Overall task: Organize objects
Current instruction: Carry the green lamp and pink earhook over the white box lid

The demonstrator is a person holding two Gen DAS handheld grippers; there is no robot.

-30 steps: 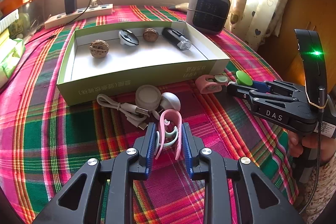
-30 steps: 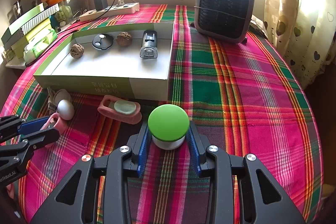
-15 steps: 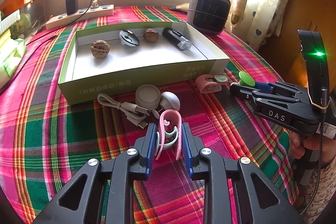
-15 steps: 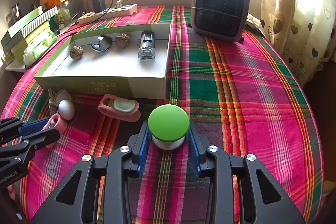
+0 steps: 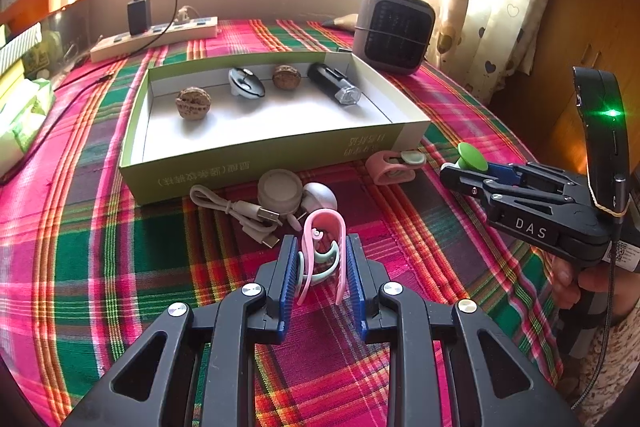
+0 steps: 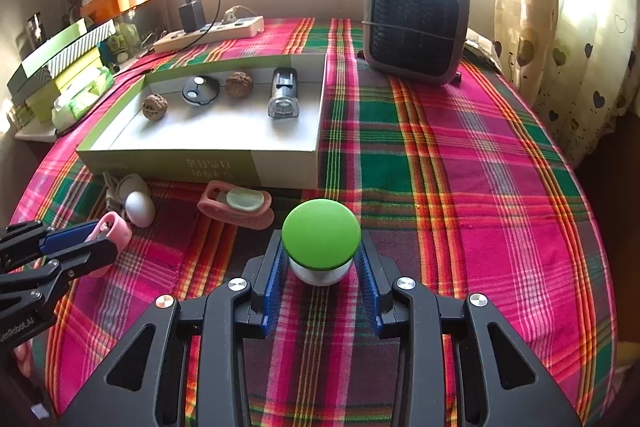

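Sitting at the far left of the plaid-covered bench [image 6: 460, 163], the left tool [image 5: 322, 263] is pinching a pink clip [image 5: 326, 247] between its blue pads, jaws narrowed onto it. Just beyond it a grey cable [image 5: 232, 207], a round white puck [image 5: 280, 189] and a white egg-shaped piece [image 6: 140, 207] are lying against the green tray [image 6: 208, 169], which is holding two walnuts, a dark disc and a small black lamp [image 6: 285, 91]. Further right, a pink case [image 6: 236, 205] is resting beside the tray. The right tool [image 6: 320, 267] is gripping a green-capped knob [image 6: 320, 239] by its white base.
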